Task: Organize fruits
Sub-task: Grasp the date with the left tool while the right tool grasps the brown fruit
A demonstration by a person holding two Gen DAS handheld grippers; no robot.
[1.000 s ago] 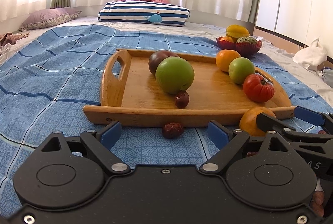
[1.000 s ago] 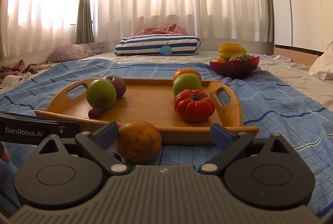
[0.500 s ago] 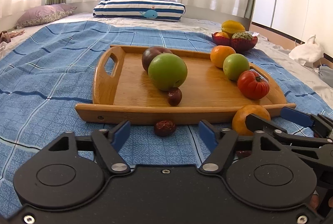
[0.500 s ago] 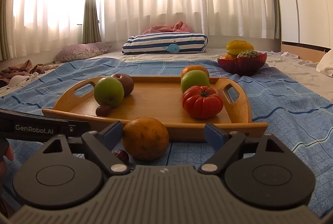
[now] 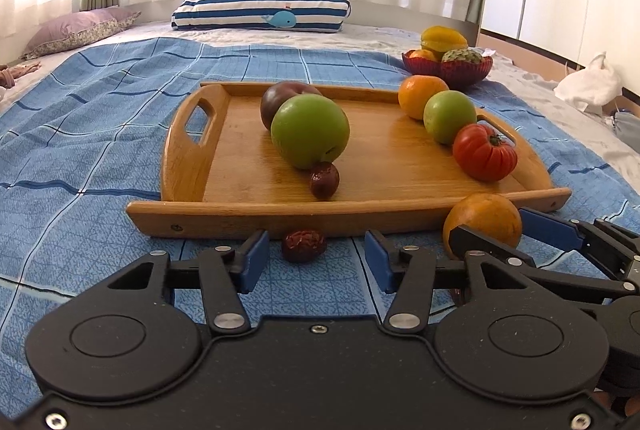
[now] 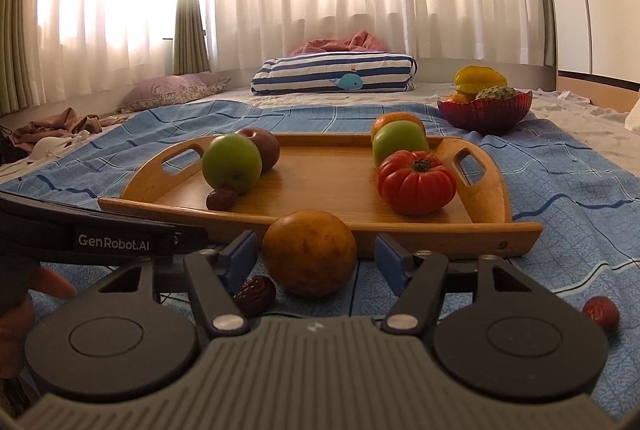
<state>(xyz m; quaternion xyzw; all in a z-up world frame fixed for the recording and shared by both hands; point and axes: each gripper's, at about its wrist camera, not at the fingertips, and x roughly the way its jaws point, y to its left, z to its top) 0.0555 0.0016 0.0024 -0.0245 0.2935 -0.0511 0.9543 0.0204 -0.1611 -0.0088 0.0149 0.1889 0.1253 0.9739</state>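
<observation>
Wooden tray (image 5: 192,150), smooth bamboo grain with cut-out handles, sits on the blue checked cloth (image 5: 80,134). On it: large green apple (image 5: 310,132) touching a dark plum-coloured fruit (image 5: 280,100) behind it, a wrinkled red date (image 5: 325,180) at the apple's base, then on the right side an orange (image 5: 420,96), a smaller green apple (image 5: 450,116) and a ribbed red tomato (image 5: 485,152) in a row.

My left claw (image 5: 312,260) is spread wide, nothing between the blue pads; a second wrinkled date (image 5: 303,245) lies on the cloth between them, just outside the tray's near rim. My right claw (image 6: 316,258) is also spread, with a dull, round orange fruit (image 6: 310,252) between the fingers, not clamped. Another date (image 6: 256,296) sits by its left finger, one more (image 6: 600,312) lies off to the right.

Red ribbed glass bowl (image 6: 484,112) of fruit stands beyond the tray; striped whale cushion (image 6: 336,74) further back. Tray rim blocks a straight push inward.
</observation>
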